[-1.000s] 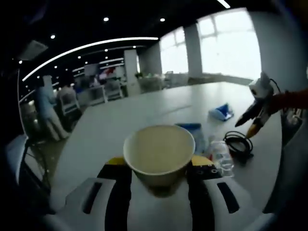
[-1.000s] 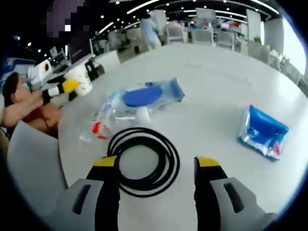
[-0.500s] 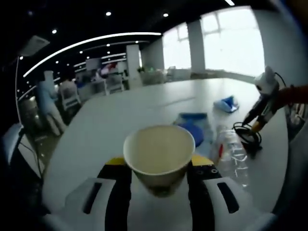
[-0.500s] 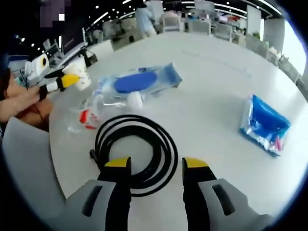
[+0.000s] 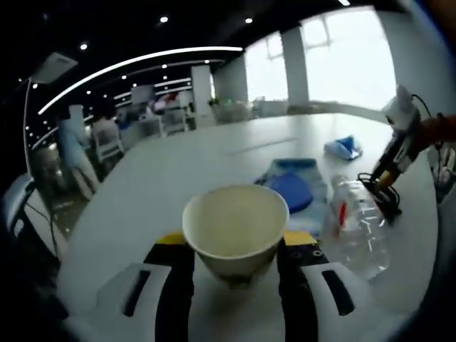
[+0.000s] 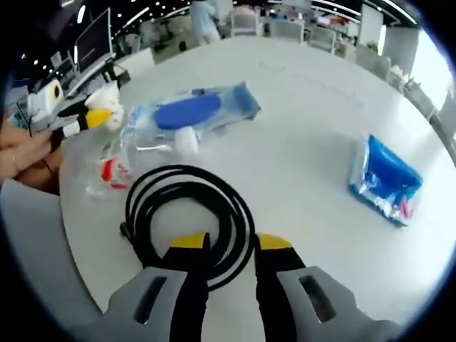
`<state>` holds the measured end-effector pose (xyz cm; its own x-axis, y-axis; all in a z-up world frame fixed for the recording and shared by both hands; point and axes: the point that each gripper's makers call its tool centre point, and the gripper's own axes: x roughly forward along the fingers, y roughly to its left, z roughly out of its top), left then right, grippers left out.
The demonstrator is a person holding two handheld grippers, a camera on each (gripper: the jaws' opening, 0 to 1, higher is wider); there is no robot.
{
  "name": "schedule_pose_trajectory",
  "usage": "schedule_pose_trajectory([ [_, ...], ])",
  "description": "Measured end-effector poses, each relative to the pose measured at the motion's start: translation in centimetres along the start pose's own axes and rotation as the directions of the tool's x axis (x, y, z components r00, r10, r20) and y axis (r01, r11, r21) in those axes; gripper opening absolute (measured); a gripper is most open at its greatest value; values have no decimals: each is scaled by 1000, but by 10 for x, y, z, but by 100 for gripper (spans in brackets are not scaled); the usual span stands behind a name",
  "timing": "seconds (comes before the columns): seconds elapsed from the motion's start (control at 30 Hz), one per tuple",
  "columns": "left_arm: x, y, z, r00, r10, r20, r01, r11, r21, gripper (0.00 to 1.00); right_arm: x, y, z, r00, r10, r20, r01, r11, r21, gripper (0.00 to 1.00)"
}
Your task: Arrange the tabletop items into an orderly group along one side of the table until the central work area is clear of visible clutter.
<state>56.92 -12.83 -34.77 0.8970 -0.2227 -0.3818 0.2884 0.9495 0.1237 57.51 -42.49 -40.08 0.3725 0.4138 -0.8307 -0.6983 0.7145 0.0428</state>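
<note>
The left gripper (image 5: 234, 258) clasps a cream paper cup (image 5: 236, 228) between its yellow-tipped jaws, above a white table (image 5: 178, 178). Just right of it lies a clear plastic bottle (image 5: 358, 228) on its side, beside a blue-and-clear packet (image 5: 293, 187). The right gripper (image 6: 231, 246) pinches a coiled black cable (image 6: 187, 214) at the coil's near edge. A blue pouch (image 6: 388, 177) lies well apart, to the right.

The left gripper view looks low across the worktop (image 5: 178, 178), toward windows at 1 o'clock. The right gripper view looks steeply down from close. Both share the clear bottle (image 5: 356, 224) (image 6: 117, 160) and the blue-lidded package (image 5: 292, 187) (image 6: 189, 114).
</note>
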Motion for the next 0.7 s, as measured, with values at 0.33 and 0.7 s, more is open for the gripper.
schedule_pose_trajectory([
  [0.33,4,4,-8,1000,7,-5,-8,999,-50,44,1,-1,0,1000,-27,-11,28,999,47,12],
  [0.7,5,0,-21,998,10,-58,-10,1000,-3,58,1,-1,-3,1000,10,-15,-8,993,120,7],
])
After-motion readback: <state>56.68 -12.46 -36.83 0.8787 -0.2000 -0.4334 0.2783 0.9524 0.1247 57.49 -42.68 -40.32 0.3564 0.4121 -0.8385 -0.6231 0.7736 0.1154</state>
